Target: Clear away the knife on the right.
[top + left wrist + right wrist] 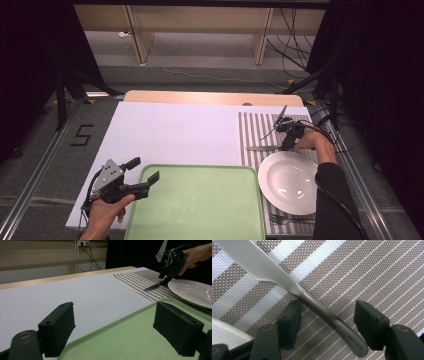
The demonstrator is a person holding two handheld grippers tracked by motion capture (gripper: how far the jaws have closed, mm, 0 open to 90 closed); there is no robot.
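My right gripper [325, 322] straddles the knife handle [329, 317] beside the plate [289, 182] — jaws apart, not yet clamped.

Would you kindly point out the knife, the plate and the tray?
knife [274, 272]: right gripper view, blade.
plate [289, 181]: high view, bowl centre.
tray [200, 200]: high view, bare floor.

Knife [287, 282] flat on striped mat [374, 270], handle btwn spread claw [327, 322] jaws, plate [224, 332] edge nr
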